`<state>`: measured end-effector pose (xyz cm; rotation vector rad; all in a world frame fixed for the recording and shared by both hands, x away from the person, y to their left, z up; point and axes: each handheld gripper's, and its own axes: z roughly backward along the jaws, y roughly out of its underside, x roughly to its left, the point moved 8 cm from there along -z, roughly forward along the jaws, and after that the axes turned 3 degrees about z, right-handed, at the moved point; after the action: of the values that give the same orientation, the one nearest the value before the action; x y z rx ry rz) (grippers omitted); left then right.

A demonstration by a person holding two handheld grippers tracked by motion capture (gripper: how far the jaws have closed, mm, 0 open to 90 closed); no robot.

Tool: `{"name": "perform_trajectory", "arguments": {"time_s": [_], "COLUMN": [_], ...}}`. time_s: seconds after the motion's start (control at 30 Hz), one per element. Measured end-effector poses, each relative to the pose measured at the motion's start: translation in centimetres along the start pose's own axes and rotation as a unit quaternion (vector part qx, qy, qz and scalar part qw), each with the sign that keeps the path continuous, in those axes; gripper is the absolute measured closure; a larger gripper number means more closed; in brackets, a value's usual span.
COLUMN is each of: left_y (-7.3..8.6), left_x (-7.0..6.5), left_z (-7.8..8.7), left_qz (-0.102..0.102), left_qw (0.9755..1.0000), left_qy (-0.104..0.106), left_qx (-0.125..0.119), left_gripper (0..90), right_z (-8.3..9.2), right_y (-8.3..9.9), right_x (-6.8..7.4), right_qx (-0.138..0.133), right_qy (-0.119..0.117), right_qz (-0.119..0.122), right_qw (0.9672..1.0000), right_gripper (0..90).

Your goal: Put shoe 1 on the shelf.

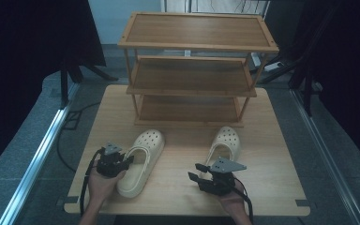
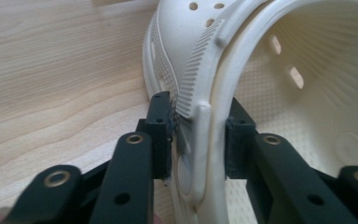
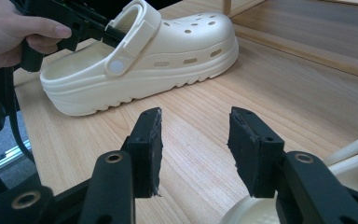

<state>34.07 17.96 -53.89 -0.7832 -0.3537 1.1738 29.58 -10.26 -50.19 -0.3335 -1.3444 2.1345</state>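
On the pale wooden table (image 1: 178,187), in the high view, two cream foam clogs lay in front of a three-tier slatted wooden rack (image 1: 194,70). The left gripper (image 1: 125,161) met the side wall of the left clog (image 1: 143,161); the right gripper (image 1: 194,174) hovered just beside the heel of the right clog (image 1: 225,143).

In the left gripper view, the left gripper (image 2: 198,135) clenched the rim and ribbed strap of the left clog (image 2: 261,70), one black pad outside, one inside.

In the right gripper view, the right gripper (image 3: 193,149) stood released over bare grained wood, nothing between its rubbery pads; the left clog (image 3: 168,60), perforated and thick-soled, lay beyond
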Motion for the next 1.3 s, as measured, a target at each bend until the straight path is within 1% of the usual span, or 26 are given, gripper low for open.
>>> {"name": "perform_trajectory", "arguments": {"time_s": [0.1, 0.13, 0.17, 0.2, 0.33, 0.47, 0.5, 0.53, 0.63, 0.83, 1.1, 1.13, 1.3], "left_y": [0.0, 0.0, 0.0, 0.0, -0.1, -0.4, -0.5, -0.5, -0.8, -1.3, -2.1, -2.3, -2.7], "left_x": [0.1, 0.1, 0.1, 0.2, 0.3, 0.2, 0.2, 0.2, 0.4, 0.4, 0.5, 0.5, 0.4], "left_z": [0.1, 0.1, 0.1, 0.1, 0.1, 0.4, 0.6, 0.6, 0.9, 1.5, 2.5, 2.6, 2.5], "left_qz": [-0.001, -0.002, -0.002, -0.001, 0.002, 0.004, 0.007, 0.007, 0.012, 0.012, 0.017, 0.019, 0.016], "left_qw": [1.0000, 0.9998, 0.9998, 0.9997, 0.9994, 0.9990, 0.9988, 0.9988, 0.9981, 0.9976, 0.9962, 0.9960, 0.9961], "left_qy": [-0.006, -0.012, -0.012, -0.015, -0.015, -0.014, -0.008, -0.008, -0.005, -0.005, 0.003, 0.005, 0.003], "left_qx": [-0.007, -0.014, -0.014, -0.020, -0.031, -0.043, -0.047, -0.047, -0.060, -0.068, -0.085, -0.087, -0.087], "left_gripper": [74.4, 75.4, 75.9, 75.9, 76.6, 77.0, 77.1, 77.1, 77.2, 77.1, 77.1, 77.1, 77.1], "right_z": [0.0, -0.1, -0.1, -0.1, -0.1, 0.1, 0.2, 0.2, 0.3, 0.5, 0.7, 0.8, 0.8], "right_y": [0.0, 0.0, 0.0, 0.1, 0.1, 0.0, 0.0, 0.0, -0.1, -0.1, -0.2, -0.2, -0.2], "right_x": [0.0, 0.1, 0.1, 0.0, -0.1, -0.2, -0.3, -0.3, -0.5, -0.8, -0.9, -1.1, -1.2], "right_qx": [0.000, 0.002, 0.002, 0.002, 0.001, -0.002, -0.004, -0.004, -0.007, -0.009, -0.013, -0.014, -0.015], "right_qy": [0.001, 0.000, 0.000, 0.001, 0.003, 0.005, 0.006, 0.006, 0.009, 0.011, 0.010, 0.011, 0.012], "right_qz": [0.000, 0.001, 0.001, 0.001, -0.002, -0.003, -0.004, -0.004, -0.006, -0.009, -0.013, -0.017, -0.018], "right_qw": [1.0000, 1.0000, 1.0000, 1.0000, 1.0000, 1.0000, 1.0000, 1.0000, 0.9999, 0.9998, 0.9998, 0.9997, 0.9996], "right_gripper": [54.2, 54.2, 54.2, 54.3, 54.7, 55.1, 55.1, 55.1, 55.1, 55.2, 55.2, 55.2, 55.2]}}
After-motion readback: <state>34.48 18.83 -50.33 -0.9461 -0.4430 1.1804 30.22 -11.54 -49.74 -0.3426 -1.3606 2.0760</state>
